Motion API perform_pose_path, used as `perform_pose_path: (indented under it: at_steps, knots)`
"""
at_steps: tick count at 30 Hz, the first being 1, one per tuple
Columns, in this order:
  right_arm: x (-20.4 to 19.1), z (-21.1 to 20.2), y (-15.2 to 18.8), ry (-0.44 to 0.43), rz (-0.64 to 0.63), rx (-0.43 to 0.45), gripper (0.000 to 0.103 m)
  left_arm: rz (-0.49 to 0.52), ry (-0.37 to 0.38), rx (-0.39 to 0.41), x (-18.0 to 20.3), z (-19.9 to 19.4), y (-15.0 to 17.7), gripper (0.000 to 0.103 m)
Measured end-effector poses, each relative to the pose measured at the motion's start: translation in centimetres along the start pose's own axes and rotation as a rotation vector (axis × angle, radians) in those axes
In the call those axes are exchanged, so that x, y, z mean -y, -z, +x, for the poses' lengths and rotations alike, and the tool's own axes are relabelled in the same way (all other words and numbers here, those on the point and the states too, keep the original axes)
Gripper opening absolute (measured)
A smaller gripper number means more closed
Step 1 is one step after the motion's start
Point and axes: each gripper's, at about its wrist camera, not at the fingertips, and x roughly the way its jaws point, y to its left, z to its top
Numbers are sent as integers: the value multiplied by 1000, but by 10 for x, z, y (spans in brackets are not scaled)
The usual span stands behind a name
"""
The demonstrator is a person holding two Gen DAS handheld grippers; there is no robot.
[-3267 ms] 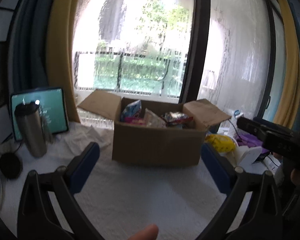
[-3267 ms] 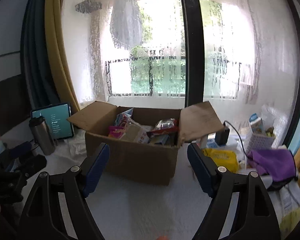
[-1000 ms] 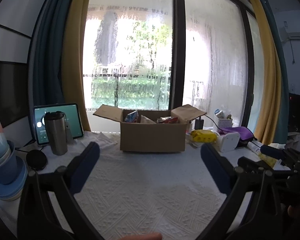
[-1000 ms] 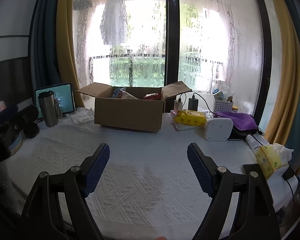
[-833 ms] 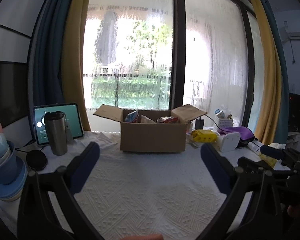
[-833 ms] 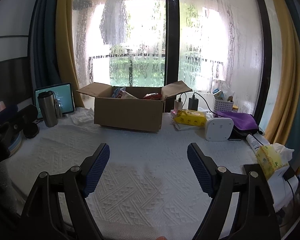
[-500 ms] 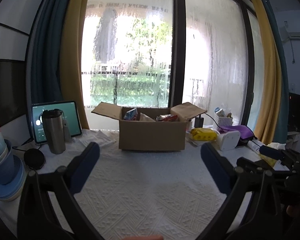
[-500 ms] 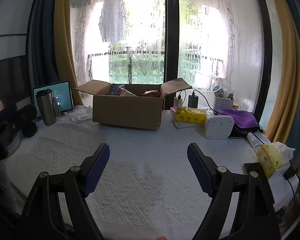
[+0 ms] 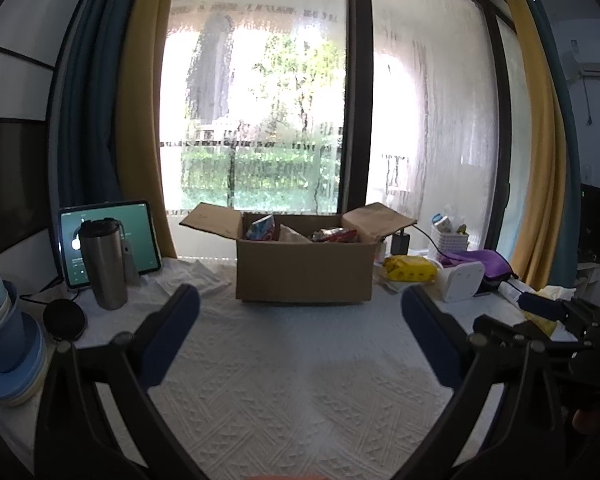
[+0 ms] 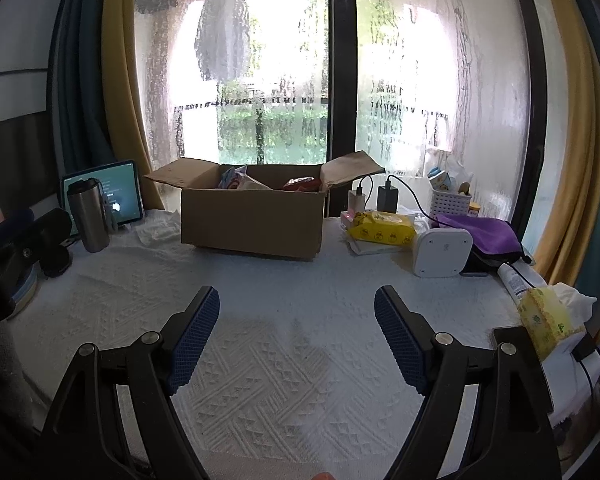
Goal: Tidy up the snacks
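An open cardboard box (image 9: 304, 270) stands at the back of the table by the window, with several snack packets (image 9: 334, 234) showing above its rim. It also shows in the right wrist view (image 10: 252, 222), with packets (image 10: 300, 183) inside. My left gripper (image 9: 300, 304) is open and empty, well short of the box. My right gripper (image 10: 297, 300) is open and empty, also well back from the box over the white cloth. The right gripper shows at the right edge of the left wrist view (image 9: 540, 308).
A steel travel mug (image 9: 102, 264) and a tablet (image 9: 138, 236) stand at the left, stacked blue bowls (image 9: 4, 356) at the far left. A yellow wipes pack (image 10: 382, 228), white device (image 10: 442, 252), purple cloth (image 10: 484, 234) and tissue box (image 10: 548, 320) lie at the right.
Both grippers have pulled back from the box, which looks smaller and farther than 3.3 s ago. In the last second the views tilted up only slightly. Both stay open.
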Motion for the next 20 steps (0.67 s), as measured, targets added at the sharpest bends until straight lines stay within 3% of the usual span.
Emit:
perform_pose_path:
  at_steps: [20]
  knots:
    - [13, 18, -3, 3, 13, -24, 83, -11, -2, -27, 4, 18, -1, 102]
